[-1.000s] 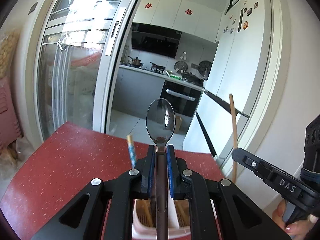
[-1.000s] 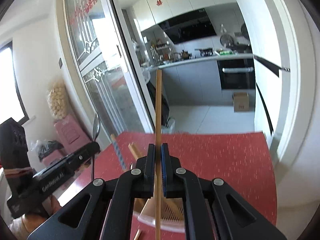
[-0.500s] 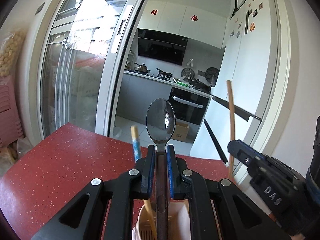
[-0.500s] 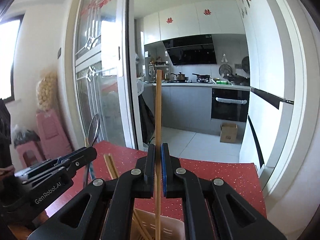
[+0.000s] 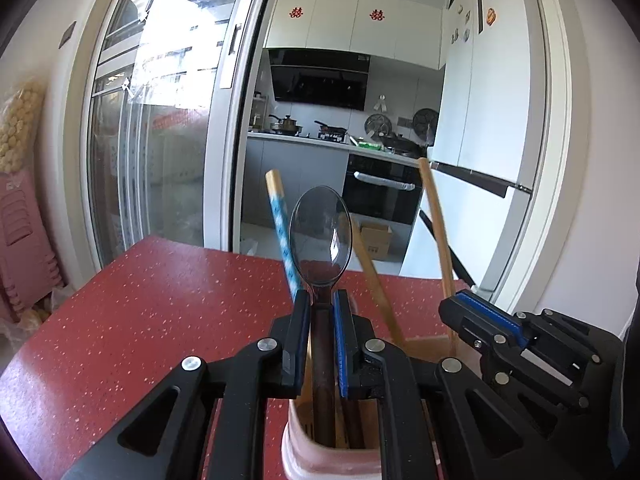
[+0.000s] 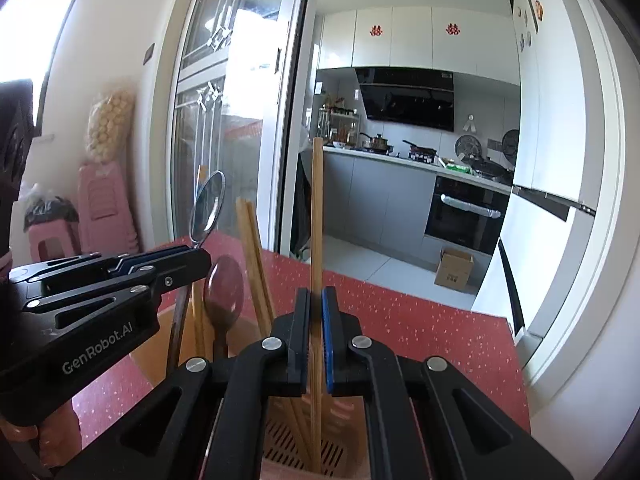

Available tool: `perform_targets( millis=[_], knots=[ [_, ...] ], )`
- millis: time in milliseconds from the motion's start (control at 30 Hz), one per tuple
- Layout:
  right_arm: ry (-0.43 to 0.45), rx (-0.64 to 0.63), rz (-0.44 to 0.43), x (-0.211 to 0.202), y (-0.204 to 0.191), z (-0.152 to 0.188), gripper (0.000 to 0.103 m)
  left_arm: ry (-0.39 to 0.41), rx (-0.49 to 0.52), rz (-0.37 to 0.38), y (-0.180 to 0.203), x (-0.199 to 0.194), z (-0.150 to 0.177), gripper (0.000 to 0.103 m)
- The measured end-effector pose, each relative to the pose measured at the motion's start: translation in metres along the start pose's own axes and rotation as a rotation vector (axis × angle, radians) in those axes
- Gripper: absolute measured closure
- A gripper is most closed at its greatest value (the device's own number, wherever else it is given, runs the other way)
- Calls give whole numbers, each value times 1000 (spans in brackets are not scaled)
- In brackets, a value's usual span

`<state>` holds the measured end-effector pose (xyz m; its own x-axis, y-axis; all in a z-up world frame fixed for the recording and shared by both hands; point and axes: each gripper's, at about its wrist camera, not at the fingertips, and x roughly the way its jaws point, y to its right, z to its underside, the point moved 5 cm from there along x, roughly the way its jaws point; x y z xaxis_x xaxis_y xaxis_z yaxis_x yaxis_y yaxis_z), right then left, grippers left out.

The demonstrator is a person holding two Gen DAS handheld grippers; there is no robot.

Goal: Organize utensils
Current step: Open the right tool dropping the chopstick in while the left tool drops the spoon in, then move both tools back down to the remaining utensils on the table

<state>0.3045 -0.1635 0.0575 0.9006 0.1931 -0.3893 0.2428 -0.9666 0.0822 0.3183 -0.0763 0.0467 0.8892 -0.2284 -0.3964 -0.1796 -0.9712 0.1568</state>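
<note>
A spoon [image 5: 320, 236] is being pinched upright by the left gripper [image 5: 321, 312] and a wooden chopstick [image 6: 317, 216] by the right gripper [image 6: 316, 308], both over the pink holder [image 5: 296, 452], so releasing is seemingly being called for next.

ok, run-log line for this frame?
left hand-held gripper: shut on shiny metal spoon | right hand-held gripper: shut on plain wooden chopstick | both over pink plastic utensil holder
</note>
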Motion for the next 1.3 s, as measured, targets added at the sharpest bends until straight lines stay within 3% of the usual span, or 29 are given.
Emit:
perform_targets(
  millis=[467, 600, 667, 967, 1300],
  knots=[
    [-107, 59, -44, 3, 10, 9, 95, -39, -8, -52, -10, -18, 0, 62],
    [-128, 88, -61, -1, 12, 6, 76, -40, -6, -65, -13, -30, 0, 62],
    [-126, 103, -60, -6, 13, 4, 74, -51, 1, -73, -16, -36, 1, 62],
    [-171, 198, -76, -46, 19, 10, 66, -172, -3, -67, -26, -64, 31, 61],
    [-344, 325, -82, -89, 12, 68, 62, -324, 52, -82, -23, -97, 89, 61]
  ],
)
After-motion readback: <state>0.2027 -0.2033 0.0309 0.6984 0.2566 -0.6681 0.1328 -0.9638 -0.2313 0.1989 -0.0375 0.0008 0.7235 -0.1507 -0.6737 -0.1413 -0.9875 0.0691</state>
